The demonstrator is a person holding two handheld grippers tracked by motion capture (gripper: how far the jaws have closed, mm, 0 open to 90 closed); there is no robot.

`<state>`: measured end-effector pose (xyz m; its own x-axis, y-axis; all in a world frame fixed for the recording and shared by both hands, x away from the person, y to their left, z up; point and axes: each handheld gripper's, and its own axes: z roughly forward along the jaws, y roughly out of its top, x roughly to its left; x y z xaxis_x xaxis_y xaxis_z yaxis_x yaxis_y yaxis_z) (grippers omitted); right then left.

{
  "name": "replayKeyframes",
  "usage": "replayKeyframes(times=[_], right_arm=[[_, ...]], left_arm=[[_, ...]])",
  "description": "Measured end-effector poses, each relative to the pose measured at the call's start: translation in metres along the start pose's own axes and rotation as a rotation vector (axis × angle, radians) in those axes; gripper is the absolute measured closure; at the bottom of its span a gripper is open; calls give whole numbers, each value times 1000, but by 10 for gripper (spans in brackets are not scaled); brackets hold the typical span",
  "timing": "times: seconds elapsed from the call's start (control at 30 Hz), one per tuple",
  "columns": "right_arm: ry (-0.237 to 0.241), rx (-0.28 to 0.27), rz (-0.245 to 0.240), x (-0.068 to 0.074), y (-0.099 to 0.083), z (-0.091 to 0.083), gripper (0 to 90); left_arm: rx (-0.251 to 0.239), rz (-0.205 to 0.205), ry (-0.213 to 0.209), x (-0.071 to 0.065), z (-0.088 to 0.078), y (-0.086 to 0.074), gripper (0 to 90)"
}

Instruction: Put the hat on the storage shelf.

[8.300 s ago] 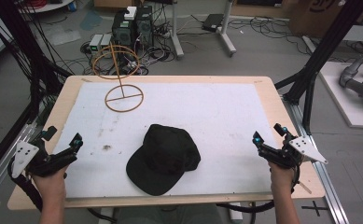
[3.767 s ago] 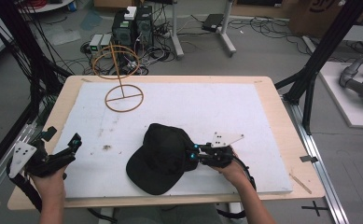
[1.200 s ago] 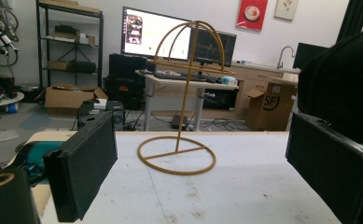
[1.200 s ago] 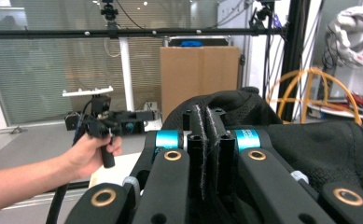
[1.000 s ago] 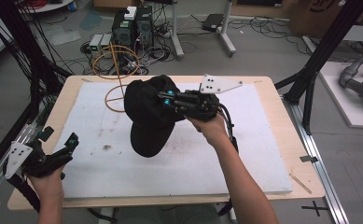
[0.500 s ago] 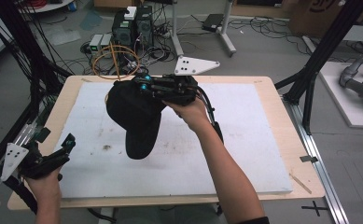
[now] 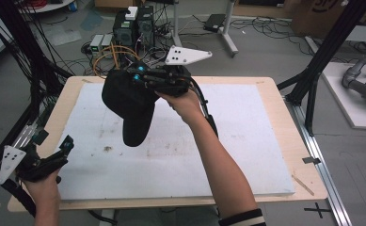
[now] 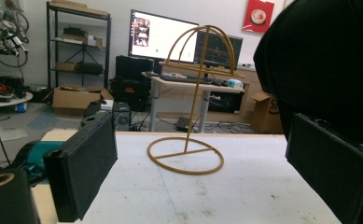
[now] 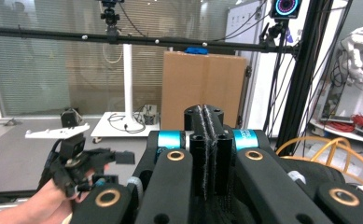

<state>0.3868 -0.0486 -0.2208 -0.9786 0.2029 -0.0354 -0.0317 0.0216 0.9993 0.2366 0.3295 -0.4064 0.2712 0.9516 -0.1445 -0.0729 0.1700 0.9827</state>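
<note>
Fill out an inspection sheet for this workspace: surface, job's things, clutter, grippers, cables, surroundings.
Surface: white mat on a wooden table, with a few dark smudges.
Job's things: black cap held in the air above the mat; wire hat stand upright at the table's far end, bare.
Clutter: nothing seen beyond a small dark speck on the mat.
Grippers: right gripper shut on the cap's fabric; left gripper open, at the table's near left edge, holding nothing.
Cables: orange and black cables lie on the floor behind the table.
Surroundings: cardboard boxes, black frame posts, a monitor.
</note>
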Motion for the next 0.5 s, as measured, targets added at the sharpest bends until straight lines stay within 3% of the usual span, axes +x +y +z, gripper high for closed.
replayKeyframes(times=[0.5], right_arm=[[17, -1, -38, -11, 38, 49, 900]], left_arm=[[-3, -5, 17, 7, -7, 0, 92]])
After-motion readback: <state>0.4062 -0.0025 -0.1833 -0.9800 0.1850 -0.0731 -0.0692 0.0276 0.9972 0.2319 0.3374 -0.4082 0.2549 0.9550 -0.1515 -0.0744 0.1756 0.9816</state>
